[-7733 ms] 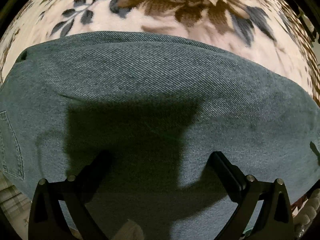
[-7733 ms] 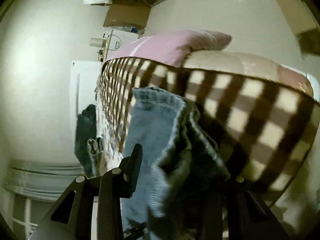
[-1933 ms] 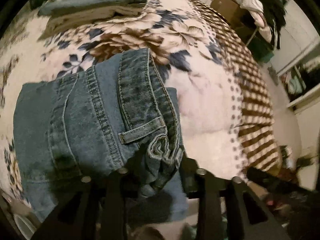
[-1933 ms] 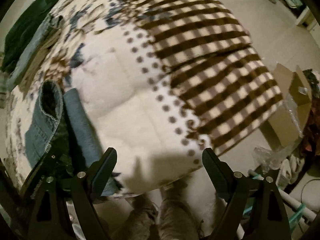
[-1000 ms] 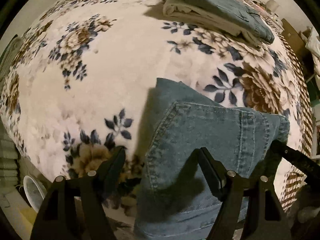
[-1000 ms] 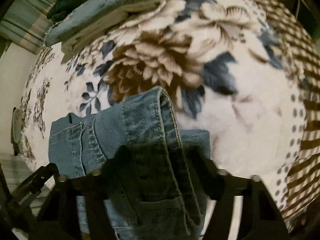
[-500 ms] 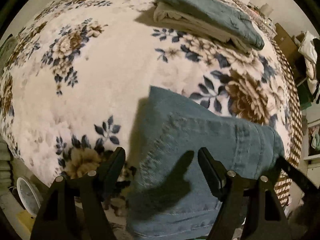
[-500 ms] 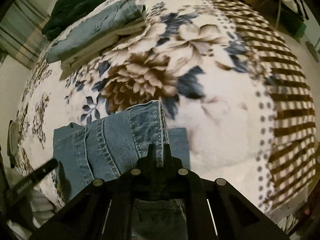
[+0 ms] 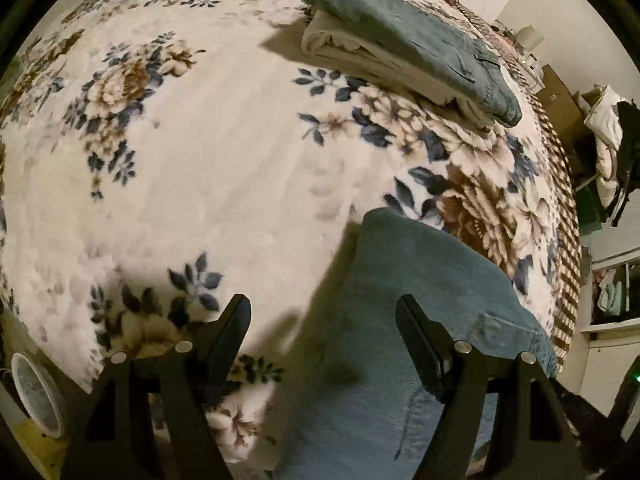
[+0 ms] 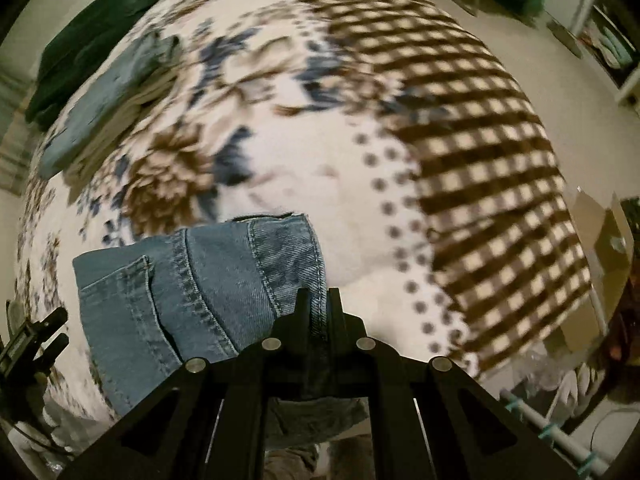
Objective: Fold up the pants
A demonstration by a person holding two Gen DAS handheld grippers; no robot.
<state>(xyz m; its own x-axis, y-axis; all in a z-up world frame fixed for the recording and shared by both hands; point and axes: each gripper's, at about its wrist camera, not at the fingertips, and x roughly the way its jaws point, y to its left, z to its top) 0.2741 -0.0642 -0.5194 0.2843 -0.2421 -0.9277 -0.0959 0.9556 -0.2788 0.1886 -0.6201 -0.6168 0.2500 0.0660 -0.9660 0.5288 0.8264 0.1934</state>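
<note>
Folded blue denim pants (image 10: pixel 208 276) lying at the near edge of the floral fleece bed blanket (image 9: pixel 200 152), right tool (image 10: pixel 318 308) pinching their waistband, left tool (image 9: pixel 324 320) hovering spread apart above them, stack of folded garments (image 9: pixel 404 52) sitting beyond.

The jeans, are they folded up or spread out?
Folded. The jeans lie in a short stacked bundle on the blanket, and the right hand-held gripper pinches their edge.
</note>
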